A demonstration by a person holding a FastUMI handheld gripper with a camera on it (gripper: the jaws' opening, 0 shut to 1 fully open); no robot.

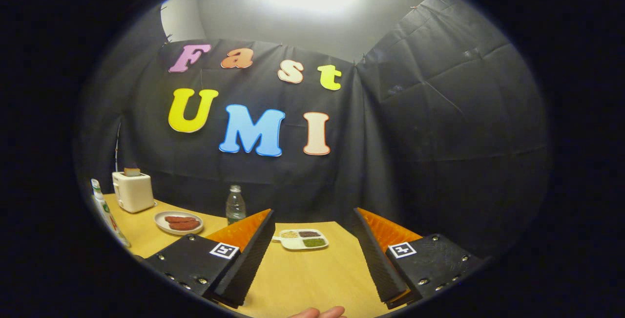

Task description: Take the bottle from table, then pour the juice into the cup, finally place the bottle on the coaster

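A clear plastic bottle (235, 204) with a pale cap stands upright on the wooden table (298, 279), just beyond the tip of the left finger (244, 259) and near the black cloth wall. My gripper (312, 225) is open, its two fingers spread wide above the table with nothing between them. The right finger (378, 259) points toward the table's far right corner.
A small white divided dish (301, 240) with three fillings lies ahead between the fingers. Farther left are a white plate of reddish patties (178, 222), a cream toaster (132, 190) with bread in it, and a white squeeze bottle (104, 210). A person's fingertips (318, 312) show close below.
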